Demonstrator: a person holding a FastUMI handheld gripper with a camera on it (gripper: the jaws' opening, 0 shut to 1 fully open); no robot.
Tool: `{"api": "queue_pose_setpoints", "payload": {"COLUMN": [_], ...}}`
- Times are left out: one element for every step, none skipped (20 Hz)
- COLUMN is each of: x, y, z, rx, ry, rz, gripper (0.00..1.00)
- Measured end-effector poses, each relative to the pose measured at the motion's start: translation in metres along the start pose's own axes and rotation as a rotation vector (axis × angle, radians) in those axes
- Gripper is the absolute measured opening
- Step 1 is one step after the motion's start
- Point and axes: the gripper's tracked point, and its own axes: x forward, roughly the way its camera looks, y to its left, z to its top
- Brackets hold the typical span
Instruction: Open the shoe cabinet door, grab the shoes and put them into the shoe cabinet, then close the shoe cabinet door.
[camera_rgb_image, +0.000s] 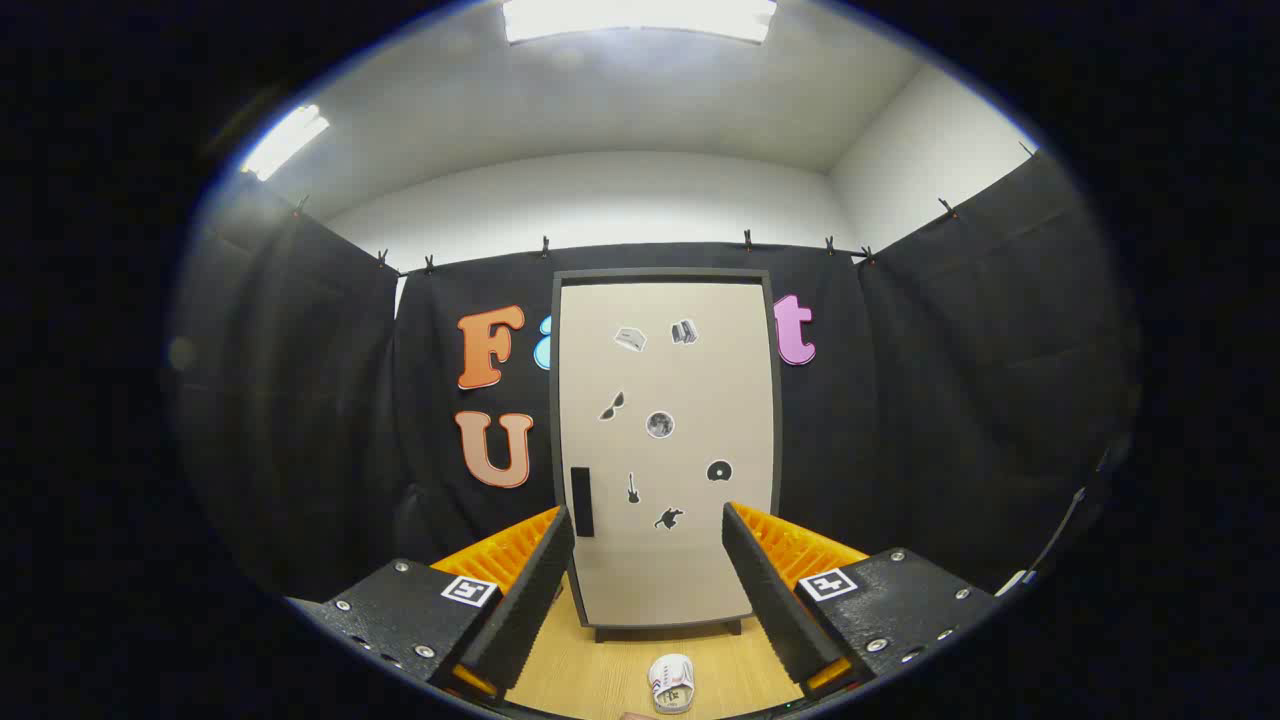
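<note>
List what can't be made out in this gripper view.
- Inside of the shoe cabinet: hidden by its closed door.
- Shoe: partly cut off between the open gripper fingers.
- Stickers on the door: too small to identify.
- Cabinet's feet: mostly hidden behind the fingers.

The hand-held gripper (648, 545) has its 2 fingers spread wide. Between them, bare tabletop (600, 675) lies free until the shoe (671, 684); far ahead the closed cabinet door (665, 450) blocks the way.

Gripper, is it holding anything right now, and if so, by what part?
Nothing is held. The gripper is open, its fingers wide apart with only air between them. The shoe lies on the table between them, and the cabinet stands shut beyond.
</note>
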Motion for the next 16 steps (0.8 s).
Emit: {"api": "queue_pose_setpoints", "payload": {"x": [0.0005, 0.0007, 0.0008, 0.0011, 0.0015, 0.0019, 0.0022, 0.0031, 0.0037, 0.0037, 0.0040, 0.0045, 0.0046, 0.0048, 0.0057, 0.0058], "y": [0.0001, 0.0002, -0.0004, 0.0001, 0.0000, -0.0003, -0.0012, -0.0014, -0.0021, -0.0024, -0.0020, -0.0019, -0.0019, -0.0024, -0.0017, -0.0008], "z": [-0.0002, -0.0004, -0.0003, 0.0003, -0.0004, -0.0013, -0.0019, -0.0018, -0.0022, -0.0024, -0.0014, -0.0014, -0.0014, -0.0016, -0.0016, -0.0026], "rx": [-0.001, -0.003, -0.003, -0.003, -0.001, 0.000, 0.002, 0.002, 0.001, 0.002, 0.005, 0.007, 0.006, 0.002, -0.001, -0.003], "ry": [0.003, 0.005, 0.005, 0.004, 0.005, 0.009, 0.010, 0.010, 0.012, 0.012, 0.010, 0.009, 0.007, 0.007, 0.006, 0.009], "rz": [0.001, -0.001, -0.003, -0.006, -0.008, -0.008, -0.012, -0.016, -0.020, -0.024, -0.026, -0.026, -0.026, -0.028, -0.027, -0.023], "gripper": [0.94, 0.94, 0.94, 0.94, 0.94, 0.94, 0.94, 0.94, 0.94, 0.94, 0.94, 0.94, 0.94, 0.94, 0.94, 0.94]}}
